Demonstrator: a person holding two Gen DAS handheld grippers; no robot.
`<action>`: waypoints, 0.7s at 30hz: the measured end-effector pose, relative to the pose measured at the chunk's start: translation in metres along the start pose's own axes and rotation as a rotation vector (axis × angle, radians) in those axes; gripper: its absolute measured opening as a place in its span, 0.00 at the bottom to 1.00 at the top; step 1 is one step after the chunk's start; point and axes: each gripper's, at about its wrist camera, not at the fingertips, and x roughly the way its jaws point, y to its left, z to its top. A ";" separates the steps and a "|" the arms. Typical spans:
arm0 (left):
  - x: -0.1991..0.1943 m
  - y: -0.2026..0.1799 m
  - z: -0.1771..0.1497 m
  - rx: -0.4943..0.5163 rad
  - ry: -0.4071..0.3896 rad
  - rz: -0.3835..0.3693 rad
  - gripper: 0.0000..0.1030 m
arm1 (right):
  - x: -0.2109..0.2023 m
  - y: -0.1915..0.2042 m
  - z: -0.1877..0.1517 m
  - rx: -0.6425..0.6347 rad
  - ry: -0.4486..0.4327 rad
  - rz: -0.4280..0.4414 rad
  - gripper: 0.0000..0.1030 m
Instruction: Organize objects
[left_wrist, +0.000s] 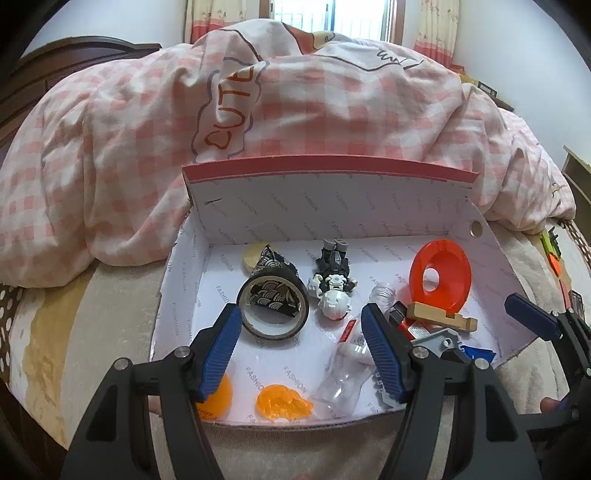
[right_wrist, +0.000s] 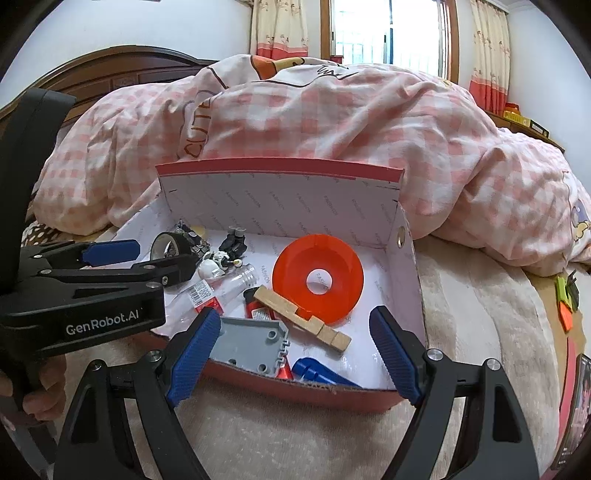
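We see the pink-and-white checked quilt (left_wrist: 332, 110) heaped behind the red cardboard box with white printed lining (right_wrist: 280, 206), which sits on the bed. In the box: orange plastic funnel (right_wrist: 317, 280) at right, black patterned tape roll (left_wrist: 272, 308) at left, clear plastic bottle (left_wrist: 341, 380), light wooden block (right_wrist: 303, 314), black-and-white toy figure (left_wrist: 332, 291). Our left gripper (left_wrist: 301, 354) and right gripper (right_wrist: 291, 354) both hang over the near edge, jaws spread, nothing pinched.

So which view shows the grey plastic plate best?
The right wrist view. There the grey plastic plate lies near the box's front wall, its top face with studs and holes in plain sight. In the left wrist view only a corner shows, behind that gripper's right finger.
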 end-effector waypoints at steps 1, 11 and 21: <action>-0.002 0.003 -0.001 -0.002 -0.003 -0.003 0.66 | -0.003 0.000 -0.001 0.004 -0.002 0.003 0.82; -0.026 0.010 -0.007 -0.016 0.001 -0.010 0.66 | -0.027 0.003 -0.005 0.023 -0.004 0.027 0.82; -0.050 0.015 -0.023 -0.031 0.029 0.003 0.66 | -0.050 0.013 -0.018 0.036 0.060 0.036 0.82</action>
